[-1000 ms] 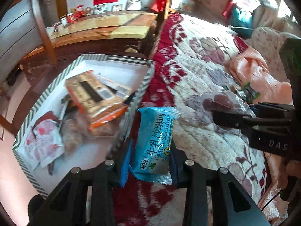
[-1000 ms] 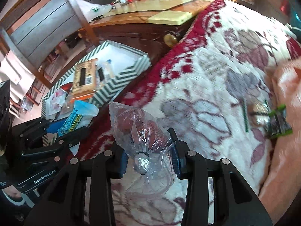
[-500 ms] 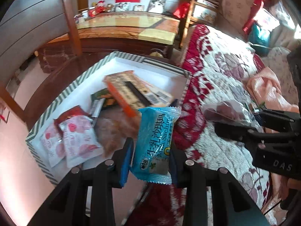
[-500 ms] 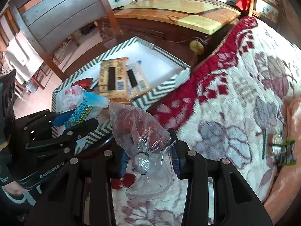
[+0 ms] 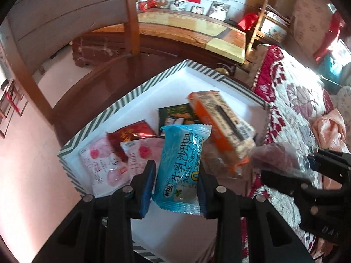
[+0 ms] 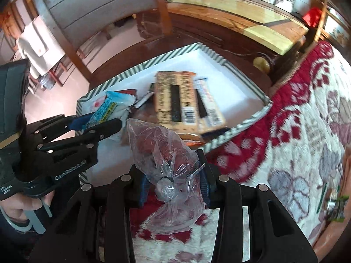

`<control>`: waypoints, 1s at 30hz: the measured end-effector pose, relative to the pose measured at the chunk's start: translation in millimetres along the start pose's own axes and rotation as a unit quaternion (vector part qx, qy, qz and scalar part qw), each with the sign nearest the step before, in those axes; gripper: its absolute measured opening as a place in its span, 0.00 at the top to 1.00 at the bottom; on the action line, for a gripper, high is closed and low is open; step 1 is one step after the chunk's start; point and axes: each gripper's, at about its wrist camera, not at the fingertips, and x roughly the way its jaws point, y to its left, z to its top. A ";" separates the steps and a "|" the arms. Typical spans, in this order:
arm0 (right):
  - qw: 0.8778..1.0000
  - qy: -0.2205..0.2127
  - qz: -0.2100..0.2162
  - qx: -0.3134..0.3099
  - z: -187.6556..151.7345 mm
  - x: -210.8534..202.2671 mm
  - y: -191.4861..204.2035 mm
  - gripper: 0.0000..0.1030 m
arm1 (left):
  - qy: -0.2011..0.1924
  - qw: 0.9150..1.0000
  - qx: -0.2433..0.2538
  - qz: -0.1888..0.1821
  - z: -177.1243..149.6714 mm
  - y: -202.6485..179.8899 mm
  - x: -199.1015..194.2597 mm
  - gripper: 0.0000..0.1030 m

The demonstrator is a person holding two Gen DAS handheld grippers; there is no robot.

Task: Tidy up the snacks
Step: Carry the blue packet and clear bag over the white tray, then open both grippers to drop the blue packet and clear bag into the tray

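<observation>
My left gripper [image 5: 176,183] is shut on a blue milk sachima packet [image 5: 182,164] and holds it above the near part of a white box with a green-striped rim [image 5: 122,103]. The box holds an orange-ended biscuit pack [image 5: 221,127], pink packets [image 5: 103,166], a red packet [image 5: 131,133] and a dark green packet [image 5: 175,116]. My right gripper [image 6: 174,180] is shut on a clear plastic bag of dark red snacks [image 6: 162,151], held at the box's near edge [image 6: 230,135]. The left gripper [image 6: 96,129] with its blue packet [image 6: 111,107] shows in the right wrist view.
The box sits on a dark wooden chair seat [image 5: 94,83] beside a bed with a red and white floral quilt [image 6: 307,131]. A small green-wrapped snack [image 6: 335,206] lies on the quilt at the right. A wooden cabinet [image 5: 197,28] stands behind.
Both grippers have moved left from above the quilt to over the box, each still holding its snack. The box now fills more of both views.
</observation>
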 end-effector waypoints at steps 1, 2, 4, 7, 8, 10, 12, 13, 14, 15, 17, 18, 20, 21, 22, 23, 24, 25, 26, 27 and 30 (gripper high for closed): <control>1.000 0.003 0.004 -0.005 1.8 3.7 4.5 0.64 | 0.002 1.000 -0.003 0.001 0.0 1.5 1.4 0.64; 1.000 0.006 0.008 -0.008 3.3 6.5 8.4 0.64 | 0.003 1.000 -0.006 0.001 -0.3 3.3 2.7 0.64; 1.000 0.011 0.017 -0.013 5.6 12.3 14.8 0.64 | 0.003 1.000 -0.011 0.001 0.3 6.5 3.4 0.64; 0.999 0.020 0.022 -0.020 9.8 21.6 22.0 0.64 | 0.002 1.000 -0.014 0.011 2.8 9.2 5.7 0.64; 0.999 0.023 0.022 -0.022 11.7 25.2 23.2 0.64 | 0.004 1.000 -0.016 0.013 3.6 10.7 7.0 0.64; 0.999 0.026 0.022 -0.022 15.9 30.9 23.5 0.64 | 0.009 1.000 -0.020 0.012 4.5 13.6 9.7 0.64; 0.999 0.027 0.020 -0.021 22.2 35.4 22.5 0.64 | 0.011 1.000 -0.024 0.011 5.1 15.1 11.9 0.64; 0.999 0.028 0.017 -0.021 25.9 37.5 21.5 0.64 | 0.012 1.000 -0.025 0.011 5.7 15.3 12.8 0.64; 0.999 0.029 0.014 -0.021 29.6 39.8 20.5 0.64 | 0.014 1.000 -0.025 0.011 5.8 15.3 14.1 0.64; 0.999 0.031 0.008 -0.022 34.0 42.8 18.8 0.64 | 0.016 0.999 -0.025 0.011 6.1 15.1 15.4 0.64; 0.999 0.031 0.002 -0.021 41.6 46.6 15.3 0.64 | 0.017 0.999 -0.025 0.012 6.9 15.2 17.5 0.64; 0.999 0.031 0.001 -0.019 44.6 48.1 14.1 0.64 | 0.018 0.999 -0.026 0.013 7.3 15.4 18.5 0.64; 0.999 0.031 -0.002 -0.018 51.2 52.5 12.5 0.64 | 0.020 0.999 -0.028 0.016 8.0 15.4 20.4 0.64; 0.999 0.032 -0.005 -0.020 54.6 55.7 13.0 0.64 | 0.021 0.999 -0.029 0.017 8.4 15.5 21.5 0.64; 0.999 0.033 -0.007 -0.021 57.1 58.6 13.8 0.64 | 0.021 0.999 -0.029 0.019 8.5 15.5 22.3 0.64; 0.999 0.033 -0.009 -0.023 58.9 61.6 15.1 0.64 | 0.022 0.999 -0.028 0.022 8.3 15.2 22.8 0.63; 0.999 0.033 -0.011 -0.026 60.2 64.9 16.8 0.64 | 0.022 0.999 -0.028 0.024 8.0 14.9 23.0 0.63; 0.999 0.034 -0.012 -0.026 60.6 66.4 17.4 0.64 | 0.021 0.999 -0.030 0.025 8.1 15.0 23.3 0.63; 0.999 0.032 -0.014 -0.027 61.5 67.8 18.4 0.64 | 0.020 0.999 -0.032 0.026 8.1 15.6 23.4 0.62; 0.999 0.028 -0.014 -0.029 61.8 68.1 19.6 0.64 | 0.021 0.999 -0.033 0.027 8.0 16.2 23.6 0.62; 0.999 0.027 -0.017 -0.027 61.8 67.1 21.1 0.60 | 0.018 0.999 -0.035 0.031 7.6 15.0 24.0 0.60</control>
